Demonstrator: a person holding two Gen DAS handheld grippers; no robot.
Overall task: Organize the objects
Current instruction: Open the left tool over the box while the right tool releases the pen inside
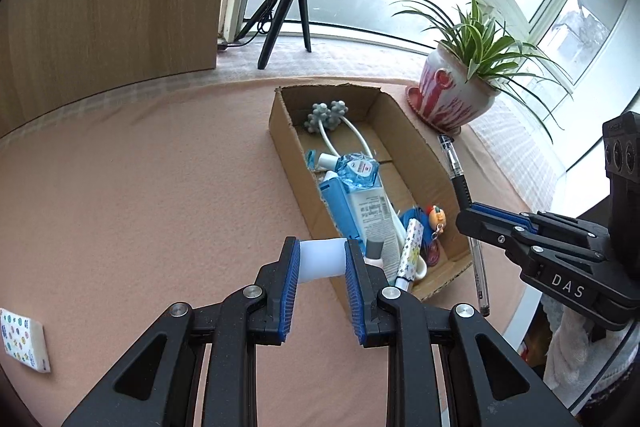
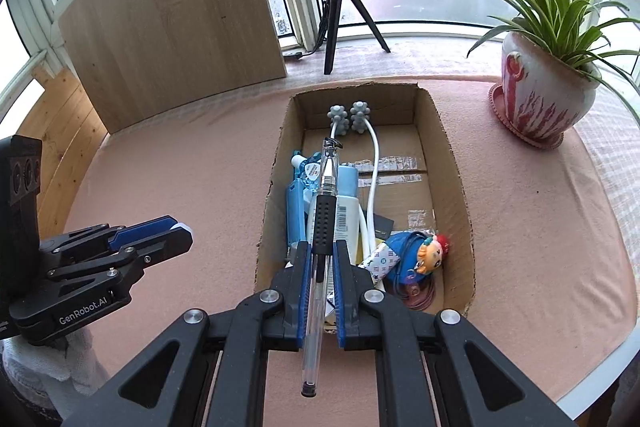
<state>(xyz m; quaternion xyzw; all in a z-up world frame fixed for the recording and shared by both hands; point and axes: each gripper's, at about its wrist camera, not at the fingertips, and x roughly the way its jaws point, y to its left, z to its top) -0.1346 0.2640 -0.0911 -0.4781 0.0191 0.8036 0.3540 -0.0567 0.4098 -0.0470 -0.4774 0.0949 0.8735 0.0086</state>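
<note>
Legibly, "GenRobot.AI" left gripper (image 2: 182, 233) fingers clamp a white piece (image 1: 322, 261); "DAS" right gripper (image 2: 322, 259) fingers clamp a pen (image 2: 322, 223).

Our left claw (image 1: 322, 261) and right claw (image 2: 322, 269): black linkage arms, silver rivets, ribbed blue pads; white "GenRobot.AI" and "DAS" lettering on the housings; white knit gloves (image 2: 48, 359) beneath

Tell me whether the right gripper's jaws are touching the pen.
Touching: the right wrist view shows the right gripper with both blue jaws pressed against the pen.
</note>
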